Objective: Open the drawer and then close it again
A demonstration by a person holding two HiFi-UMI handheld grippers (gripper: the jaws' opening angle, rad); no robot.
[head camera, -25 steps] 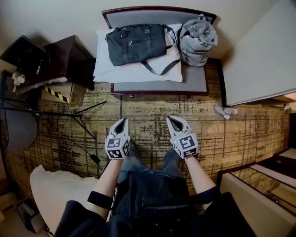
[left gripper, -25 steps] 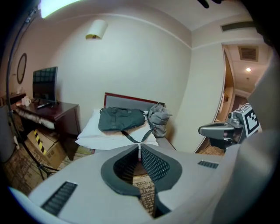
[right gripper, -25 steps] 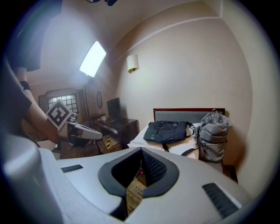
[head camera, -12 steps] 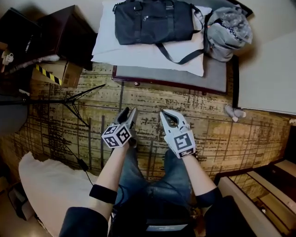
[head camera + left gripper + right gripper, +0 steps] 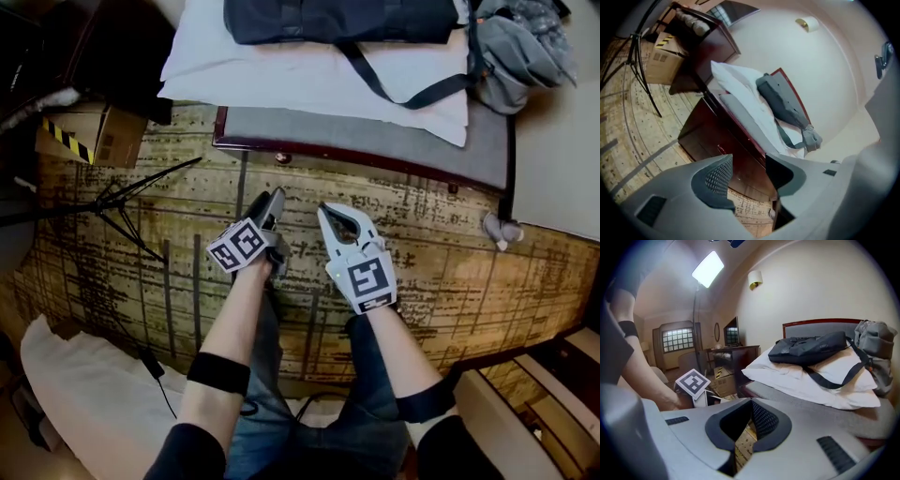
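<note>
Jaws of the left gripper (image 5: 749, 161) stand wide apart, having just been opening, with nothing between them; through the gap show the dark wood front of the drawer (image 5: 705, 136) and a strip of carpet (image 5: 450, 272). Jaws of the right gripper (image 5: 751, 403) are together at the tips and hold nothing; only carpet shows through the oval opening behind the tips. In the head view both grippers are held side by side over the carpet, pointing at the bed (image 5: 375, 131). The left one is rolled onto its side, and neither touches the furniture. The drawer sits in the bed base under the mattress edge. It is closed, its front flush with the base, and its small knob (image 5: 281, 158) lies just ahead of the left gripper's tips. On the bed lie a white pillow (image 5: 309, 80), a dark bag (image 5: 328, 19) on top of it with its strap trailing over the pillow, and a grey backpack (image 5: 525, 47) at the right end. To the left of the bed stand a cardboard box (image 5: 94, 136) with striped tape and the legs of a tripod (image 5: 122, 202) spread on the carpet. A white cloth (image 5: 84, 384) lies beside the person's left leg.
</note>
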